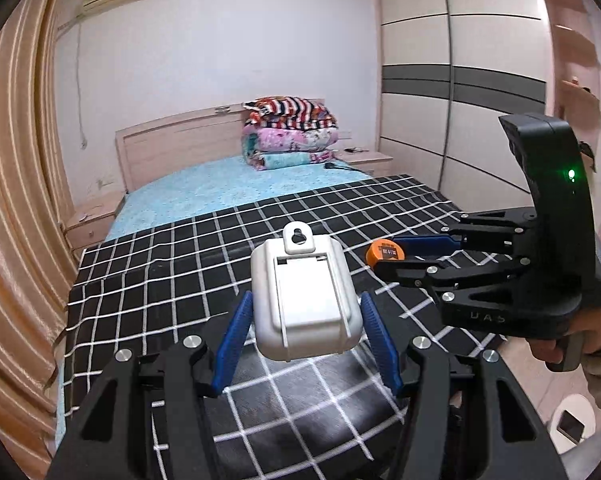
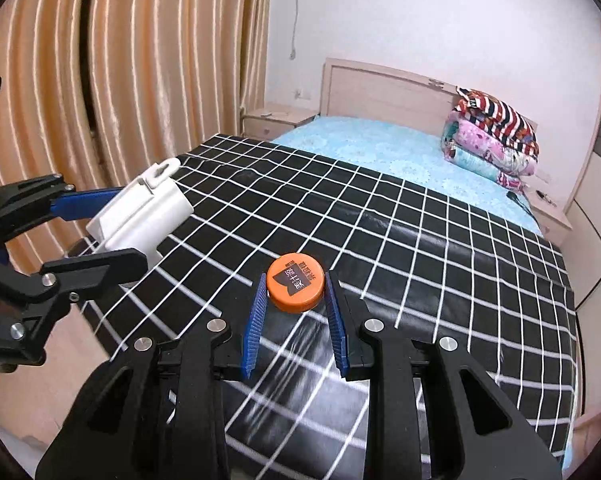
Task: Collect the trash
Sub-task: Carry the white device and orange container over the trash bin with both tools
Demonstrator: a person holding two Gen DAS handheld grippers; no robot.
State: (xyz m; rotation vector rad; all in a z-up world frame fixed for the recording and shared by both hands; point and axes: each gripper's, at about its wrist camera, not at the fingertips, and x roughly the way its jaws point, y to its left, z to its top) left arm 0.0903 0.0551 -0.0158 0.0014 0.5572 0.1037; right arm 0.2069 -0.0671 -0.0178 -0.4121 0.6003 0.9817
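Over the checked bedcover (image 2: 420,240), left tongs (image 1: 306,320) grip a white case (image 1: 304,300), right tongs (image 2: 296,308) an orange cap (image 2: 296,288).

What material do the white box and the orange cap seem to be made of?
White box: probably hard plastic, smooth and slightly glossy, with moulded seams and a hanging tab.
Orange cap: likely plastic, matte, with a ribbed edge and a black printed label on top.
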